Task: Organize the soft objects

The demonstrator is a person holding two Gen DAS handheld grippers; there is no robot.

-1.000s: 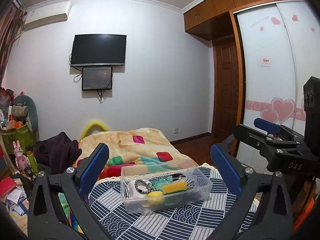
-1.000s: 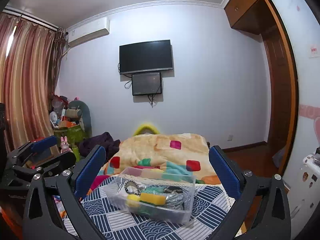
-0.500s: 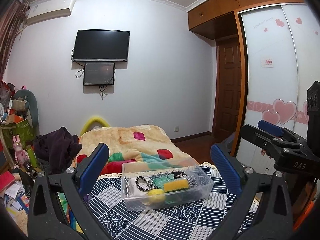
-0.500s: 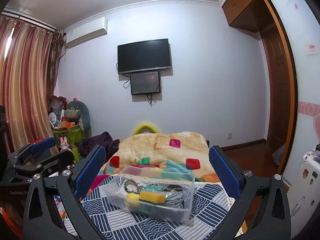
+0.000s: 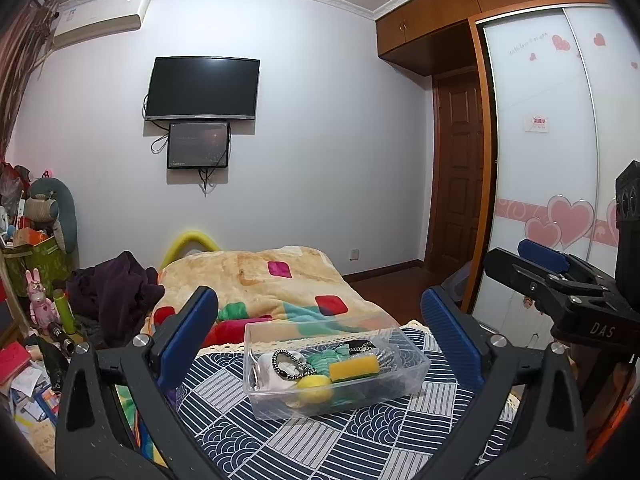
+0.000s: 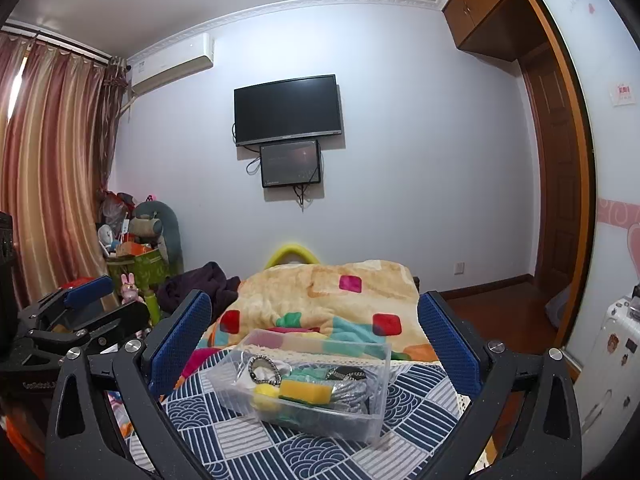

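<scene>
We are reading "DAS" on the right tongs (image 5: pixel 536 264). We are holding both left tongs (image 5: pixel 320 332) and right tongs wide, empty, above the clear bin (image 5: pixel 336 364) of soft objects sitting on the patterned cloth (image 5: pixel 320 440).

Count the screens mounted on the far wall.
2: a large dark television, and a smaller monitor directly beneath it, cables dangling. None seem hidden.

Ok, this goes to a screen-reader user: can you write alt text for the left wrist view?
A clear plastic bin holding a yellow sponge, a yellow ball and other small items sits on a blue patterned cloth, framed by the open left gripper. Behind are a colourful blanket and a wall-mounted black television.
</scene>
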